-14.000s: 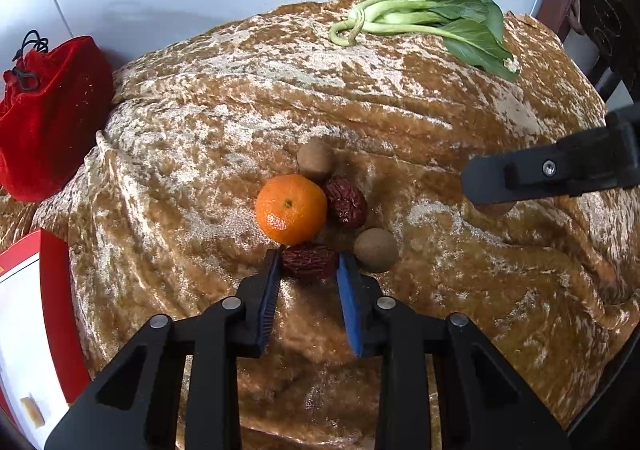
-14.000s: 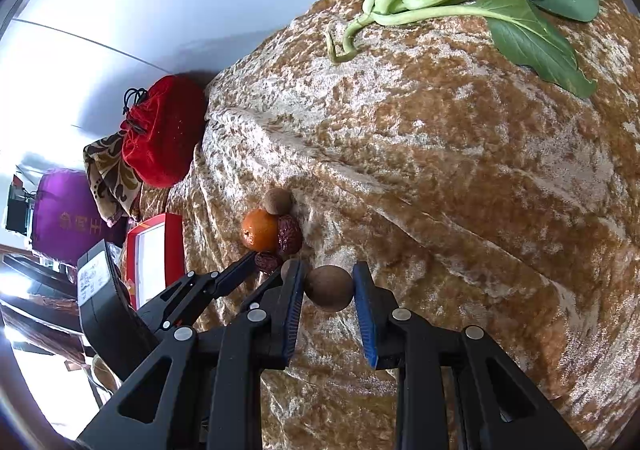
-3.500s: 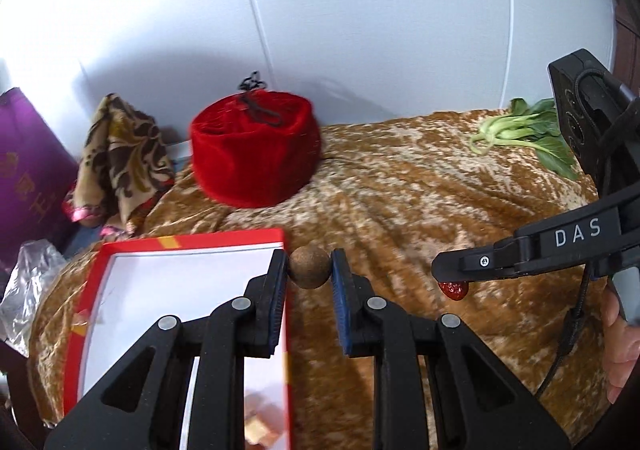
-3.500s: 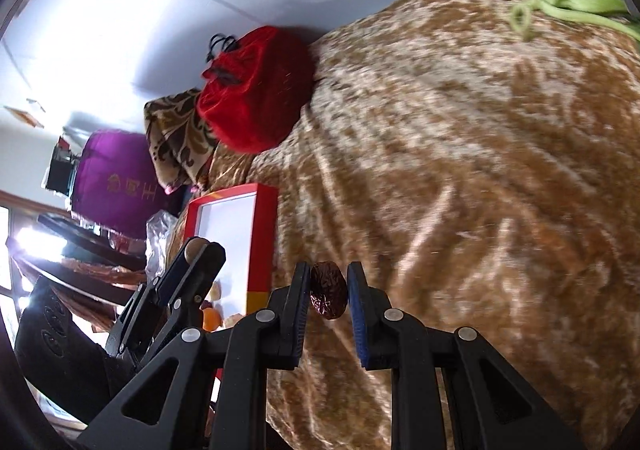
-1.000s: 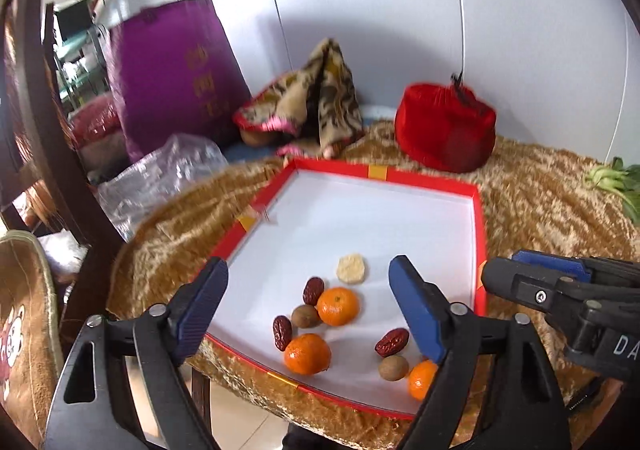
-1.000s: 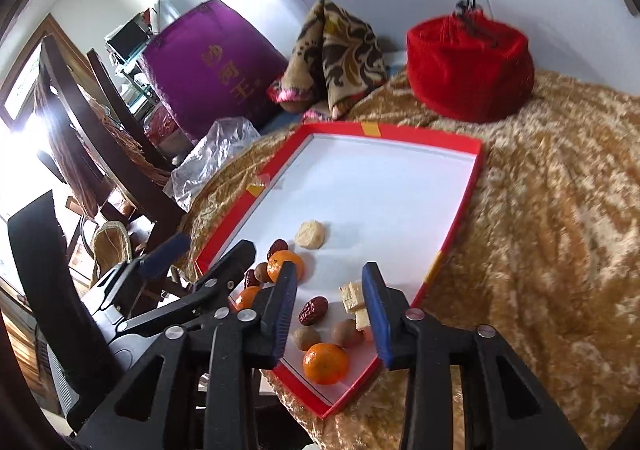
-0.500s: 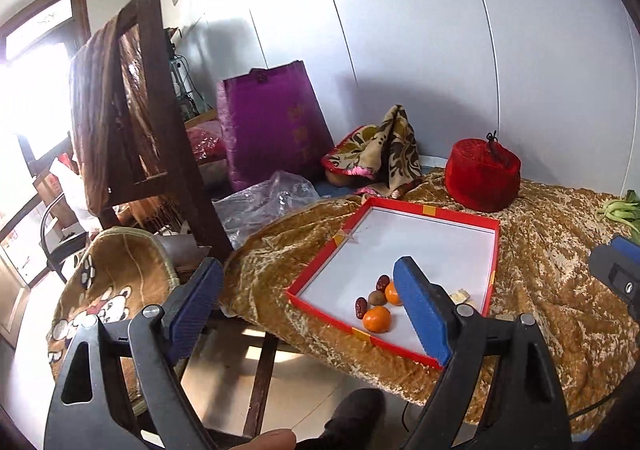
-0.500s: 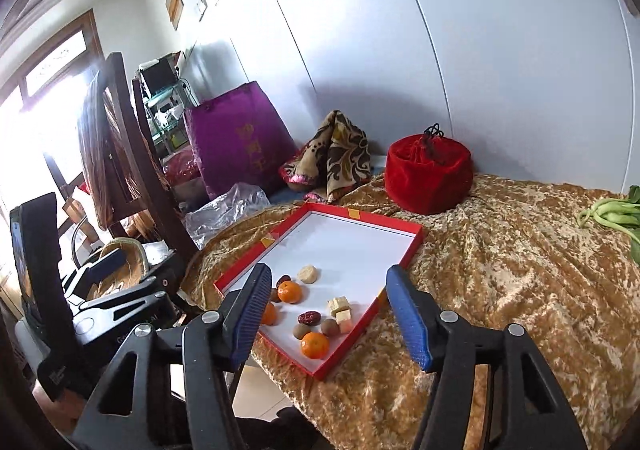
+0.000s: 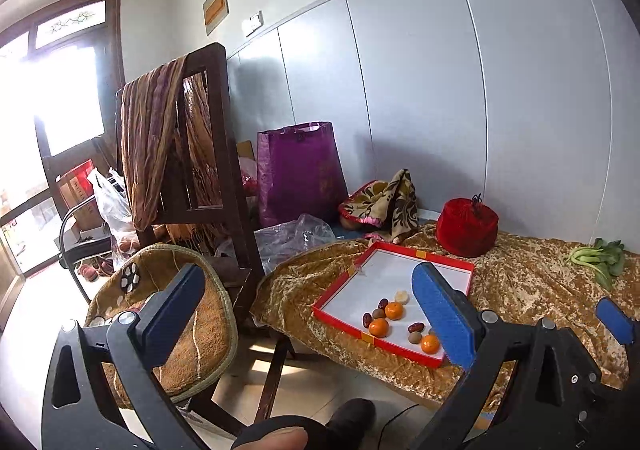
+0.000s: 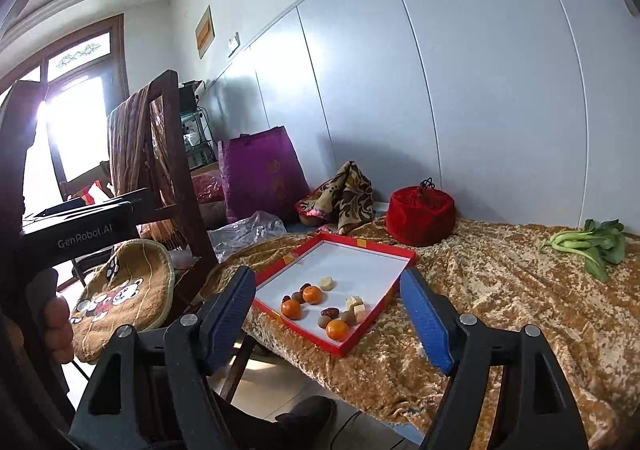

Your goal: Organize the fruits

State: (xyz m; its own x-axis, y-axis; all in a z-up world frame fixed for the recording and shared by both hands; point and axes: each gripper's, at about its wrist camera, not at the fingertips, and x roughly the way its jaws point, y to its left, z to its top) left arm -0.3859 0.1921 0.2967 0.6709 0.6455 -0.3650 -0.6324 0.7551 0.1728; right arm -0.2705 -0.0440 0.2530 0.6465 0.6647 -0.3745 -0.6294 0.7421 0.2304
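Grey panelled walls back a table (image 10: 520,290) draped in a crumpled golden-brown velvet cloth, with a dark wooden chair (image 9: 208,177) standing at its left end. Near the table's front left corner lies a shallow red-rimmed box with a white floor (image 10: 352,262). Inside it, gathered at the near end, are three small orange tangerines (image 10: 312,294), several dark red dried dates (image 10: 329,312), a few round brown longans (image 10: 347,316) and some pale cube-shaped pieces (image 10: 354,302); the far half of the box is bare. Behind the box sit a red velvet drawstring pouch (image 10: 420,215) and a patterned brown cloth bundle (image 10: 344,197). A bunch of green leafy bok choy (image 10: 588,246) lies at the table's far right.

Both grippers hang above and short of the table. The left gripper (image 9: 320,314) has its blue-padded fingers spreading wide with nothing between them. The right gripper (image 10: 328,318) is likewise opening, its fingers empty.
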